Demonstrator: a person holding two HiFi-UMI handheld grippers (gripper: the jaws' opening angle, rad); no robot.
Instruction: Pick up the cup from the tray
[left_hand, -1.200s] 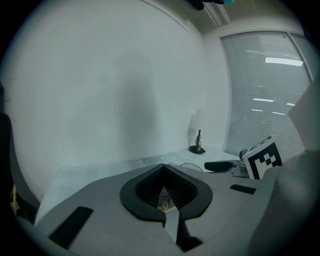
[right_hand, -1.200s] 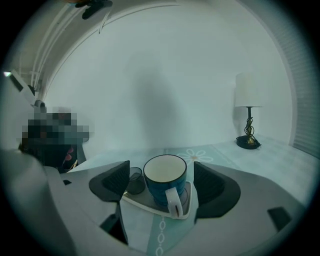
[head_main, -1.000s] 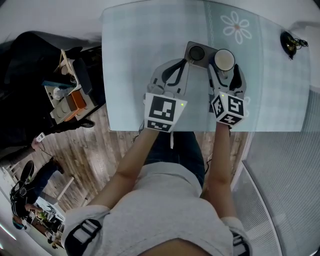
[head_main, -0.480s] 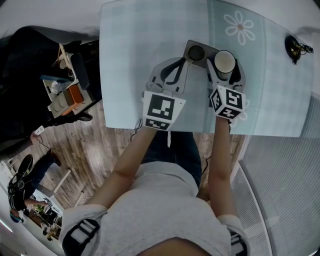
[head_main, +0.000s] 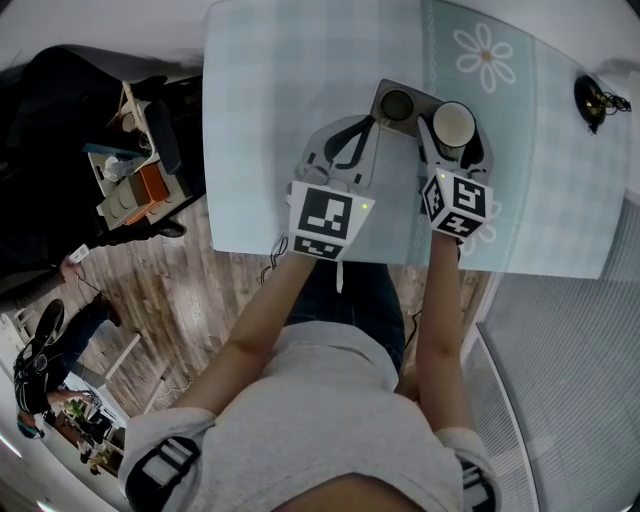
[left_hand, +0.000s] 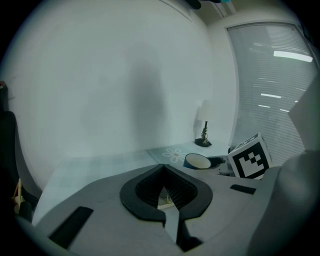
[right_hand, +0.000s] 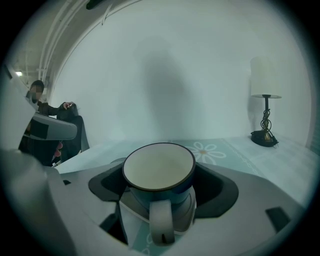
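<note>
We see one blue, white-lined ceramic cup (right_hand: 159, 172) clamped in right gripper (head_main: 453, 138), left gripper (left_hand: 164, 189) pinched together, empty, one grey tray (head_main: 384, 96) clear only in head view

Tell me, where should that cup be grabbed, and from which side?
Grip the cup by its round body, just under the rim, one jaw on each flank, coming in from the handle side. It stands upright with both flanks bare, so the handle slips between the jaws. The right gripper sits just so, jaws against the cup.
</note>
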